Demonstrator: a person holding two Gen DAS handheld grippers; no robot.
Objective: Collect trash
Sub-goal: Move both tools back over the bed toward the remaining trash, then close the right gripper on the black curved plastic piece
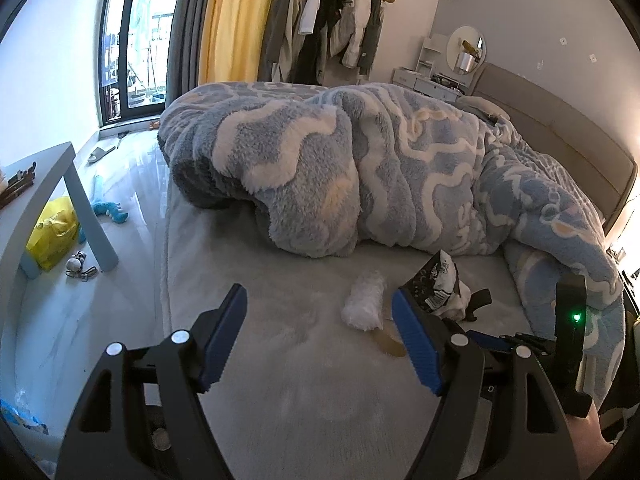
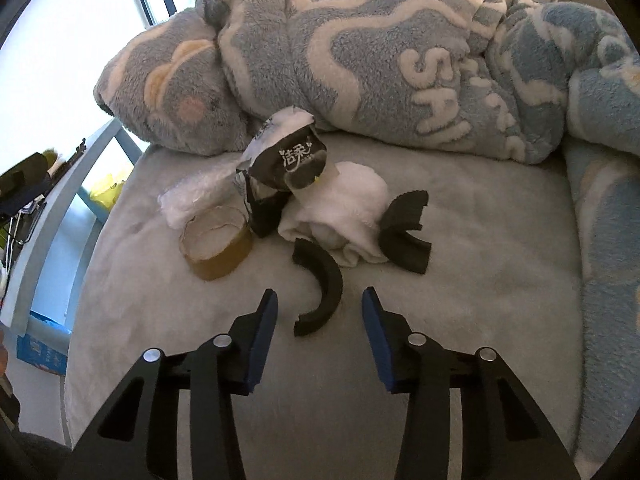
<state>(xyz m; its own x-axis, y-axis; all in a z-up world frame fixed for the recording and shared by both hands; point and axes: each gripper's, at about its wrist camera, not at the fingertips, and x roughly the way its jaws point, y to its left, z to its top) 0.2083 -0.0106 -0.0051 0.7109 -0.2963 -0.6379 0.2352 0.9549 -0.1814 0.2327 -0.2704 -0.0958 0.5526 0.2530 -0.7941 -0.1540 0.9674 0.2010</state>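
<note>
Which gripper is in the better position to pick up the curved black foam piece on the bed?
Right. The open right gripper already frames the curved black foam piece. The left gripper, also open, faces bare bed sheet.

bed (image 2: pixel 460 320) | blanket (image 2: pixel 360 60) | tape roll (image 2: pixel 218 246) | tissue pack (image 2: pixel 292 160) | curved black foam (image 2: pixel 324 288)

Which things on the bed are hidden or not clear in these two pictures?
- Tape roll: in the left wrist view the left gripper's finger covers most of it.
- Black foam pieces: in the left wrist view only one tip shows, behind the same finger.
- Tissue pack: only two printed characters are readable in the right wrist view; the smaller print is blurred.
- Bed under the blanket: hidden in both views.
- Right gripper: open, nothing between its fingers.
</note>
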